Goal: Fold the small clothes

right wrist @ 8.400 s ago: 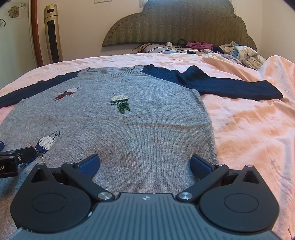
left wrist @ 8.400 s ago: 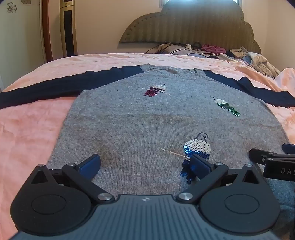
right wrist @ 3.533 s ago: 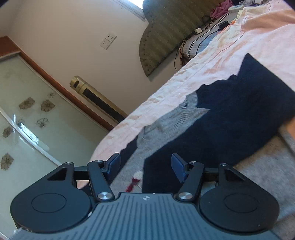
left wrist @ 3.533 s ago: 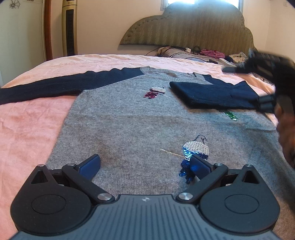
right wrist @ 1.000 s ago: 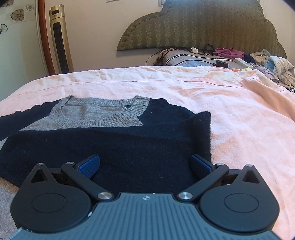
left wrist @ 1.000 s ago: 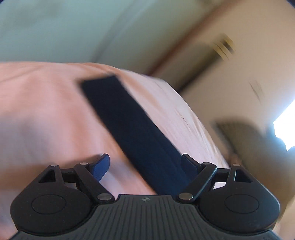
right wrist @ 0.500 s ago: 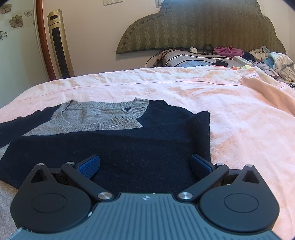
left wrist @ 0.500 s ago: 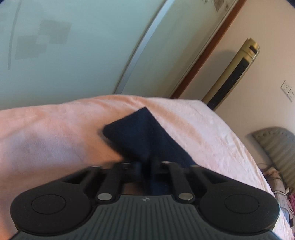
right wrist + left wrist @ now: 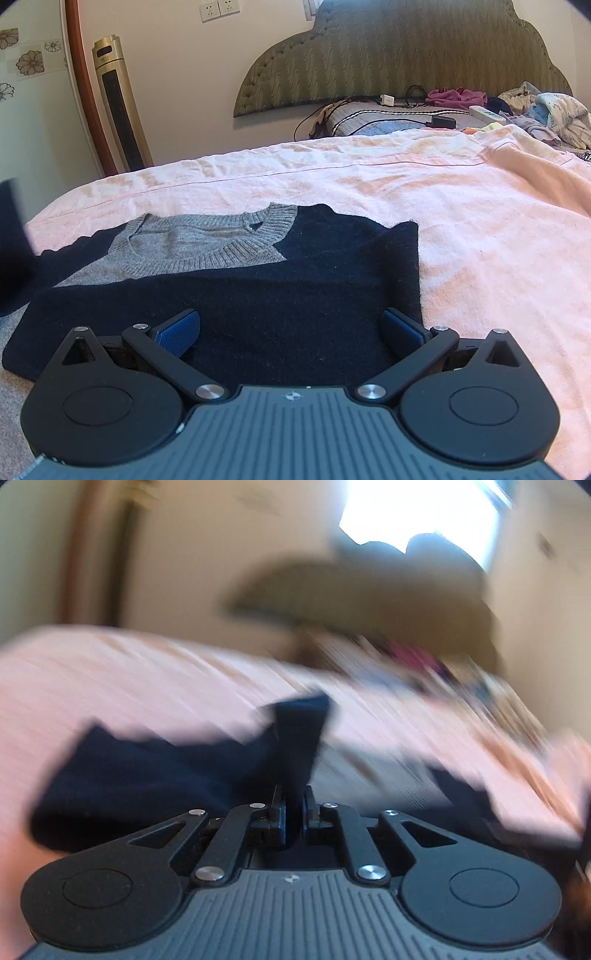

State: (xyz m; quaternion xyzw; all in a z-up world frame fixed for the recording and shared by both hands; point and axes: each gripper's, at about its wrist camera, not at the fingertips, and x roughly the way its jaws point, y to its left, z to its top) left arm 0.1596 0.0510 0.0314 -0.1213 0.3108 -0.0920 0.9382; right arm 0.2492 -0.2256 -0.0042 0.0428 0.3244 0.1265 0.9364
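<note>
A grey sweater with navy sleeves lies on the pink bed; its grey collar [image 9: 207,240] shows in the right wrist view. The right navy sleeve [image 9: 258,306] lies folded across the chest. My right gripper [image 9: 290,330] is open and empty just above that folded sleeve. My left gripper [image 9: 293,812] is shut on the left navy sleeve [image 9: 295,738], which stands up from between the jaws; this view is heavily blurred. A dark blurred shape [image 9: 13,229] at the left edge of the right wrist view may be that lifted sleeve.
The pink bedspread [image 9: 461,229] spreads to the right and back. A padded headboard [image 9: 399,55] stands behind. Loose clothes [image 9: 546,110], a charger and cables lie by the pillow. A tall gold tower fan [image 9: 118,103] stands at the left wall.
My left gripper has shut on the end of the left sleeve and swung fast toward the sweater body with it. My right gripper has stayed open over the folded right sleeve.
</note>
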